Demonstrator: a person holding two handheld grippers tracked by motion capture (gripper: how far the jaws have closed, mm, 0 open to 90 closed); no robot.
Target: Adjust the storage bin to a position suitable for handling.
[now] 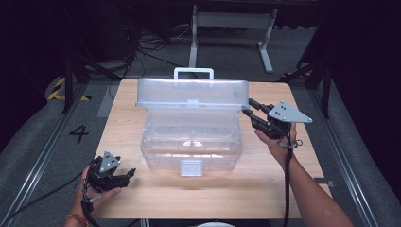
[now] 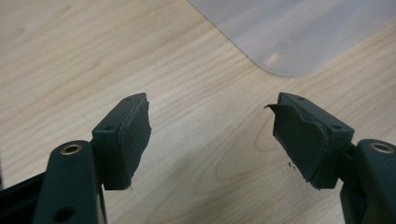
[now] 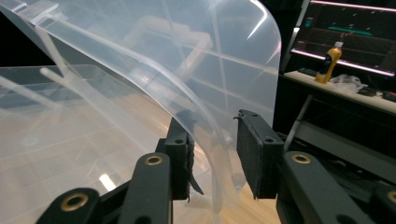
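A clear plastic storage box (image 1: pixel 189 142) stands on the middle of the wooden table (image 1: pixel 142 203), with its lid (image 1: pixel 191 94) raised and a white handle (image 1: pixel 194 72) at the top. My right gripper (image 1: pixel 249 106) reaches the lid's right end. In the right gripper view the lid's curved rim (image 3: pixel 187 56) runs between the jaws of that gripper (image 3: pixel 215 140); the left pad lies against it and a gap shows at the right pad. My left gripper (image 1: pixel 128 174) is low over the table's front left, open (image 2: pixel 210 126) over bare wood, short of the box's corner (image 2: pixel 289 37).
A grey latch (image 1: pixel 191 167) sits on the box's front wall. Behind the table stand a white desk frame (image 1: pixel 231 28) and cables on the floor. The right gripper view has a yellow bottle (image 3: pixel 329 60) on a shelf under a screen (image 3: pixel 355 28).
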